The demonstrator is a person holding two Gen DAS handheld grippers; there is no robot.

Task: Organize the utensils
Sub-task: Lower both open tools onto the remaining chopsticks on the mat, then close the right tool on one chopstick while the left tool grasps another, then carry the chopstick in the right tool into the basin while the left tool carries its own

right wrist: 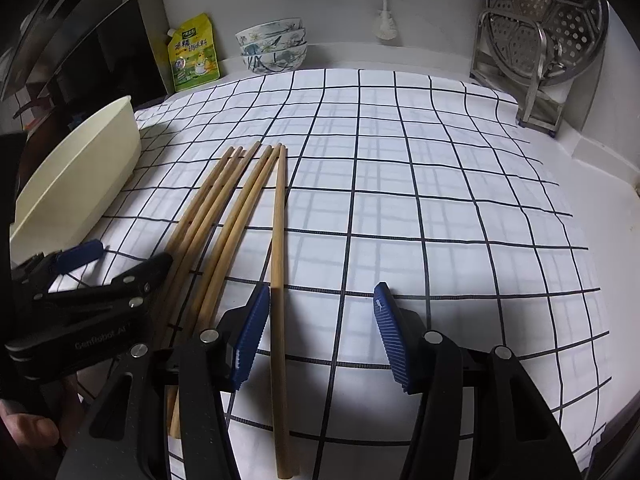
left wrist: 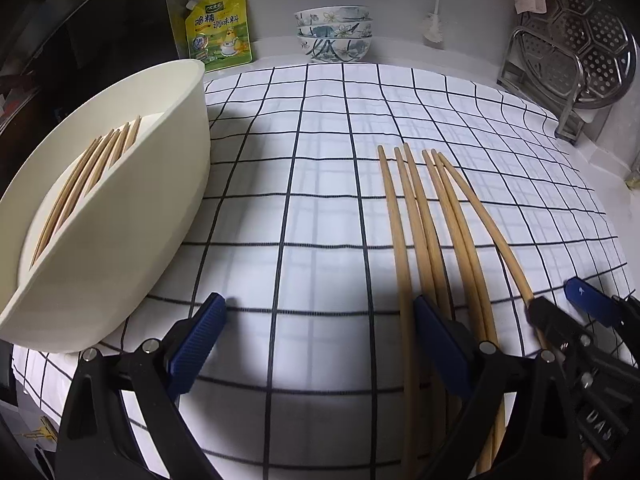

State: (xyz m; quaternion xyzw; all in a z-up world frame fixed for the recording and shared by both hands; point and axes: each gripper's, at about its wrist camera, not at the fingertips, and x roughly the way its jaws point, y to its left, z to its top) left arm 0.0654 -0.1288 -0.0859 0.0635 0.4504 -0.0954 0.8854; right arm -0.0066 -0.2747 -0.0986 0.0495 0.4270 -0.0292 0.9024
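Several wooden chopsticks (left wrist: 436, 232) lie side by side on the checked cloth (left wrist: 320, 160); they also show in the right wrist view (right wrist: 236, 208). A cream oval utensil holder (left wrist: 120, 216) stands at the left with several chopsticks (left wrist: 84, 184) in its slots; it also shows in the right wrist view (right wrist: 76, 176). My left gripper (left wrist: 320, 340) is open and empty just above the cloth, its right finger over the chopsticks' near ends. My right gripper (right wrist: 320, 336) is open, with the rightmost chopstick (right wrist: 278, 280) lying between its fingers, close to the left one.
A stack of floral bowls (left wrist: 334, 34) and a yellow seasoning pouch (left wrist: 218, 30) stand at the back by the wall. A metal rack with a perforated steamer plate (left wrist: 580, 40) stands at the back right. The cloth's right edge meets a white counter (right wrist: 600, 168).
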